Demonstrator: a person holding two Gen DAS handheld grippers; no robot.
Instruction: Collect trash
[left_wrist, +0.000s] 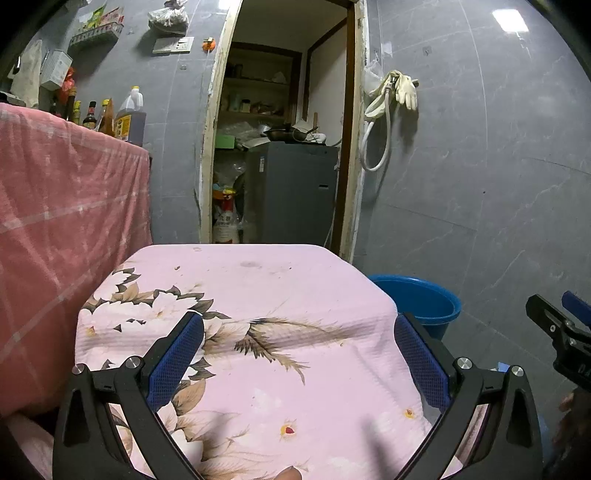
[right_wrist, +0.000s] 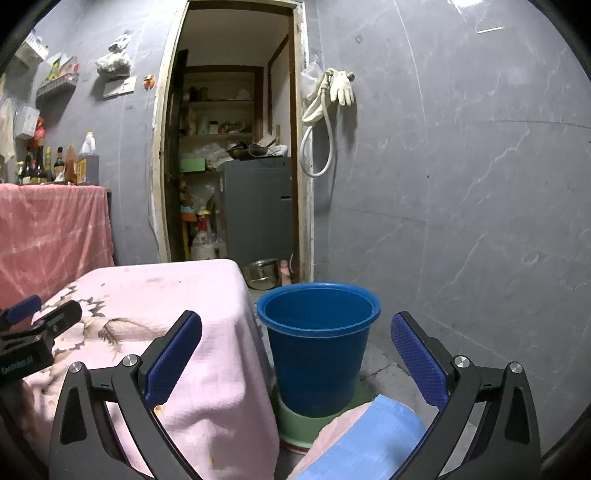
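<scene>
A small table under a pink floral cloth (left_wrist: 258, 295) fills the left wrist view; only tiny crumbs (left_wrist: 177, 267) lie near its far edge. My left gripper (left_wrist: 299, 332) is open and empty above the cloth. A blue bucket (right_wrist: 317, 332) stands on the floor right of the table (right_wrist: 177, 295), on a green base (right_wrist: 295, 424); it also shows in the left wrist view (left_wrist: 424, 299). My right gripper (right_wrist: 295, 332) is open and empty, facing the bucket. The right gripper shows at the right edge of the left wrist view (left_wrist: 554, 314); the left gripper shows at the left of the right wrist view (right_wrist: 40, 314).
A counter under a red cloth (left_wrist: 66, 206) with bottles (left_wrist: 129, 110) stands at left. A doorway (left_wrist: 280, 147) ahead opens to a grey cabinet (left_wrist: 291, 192) and shelves. A metal bowl (right_wrist: 260, 273) sits on the floor by the doorway. Gloves and a hose (left_wrist: 391, 96) hang on the grey wall. A blue-pink cloth (right_wrist: 362, 439) lies below.
</scene>
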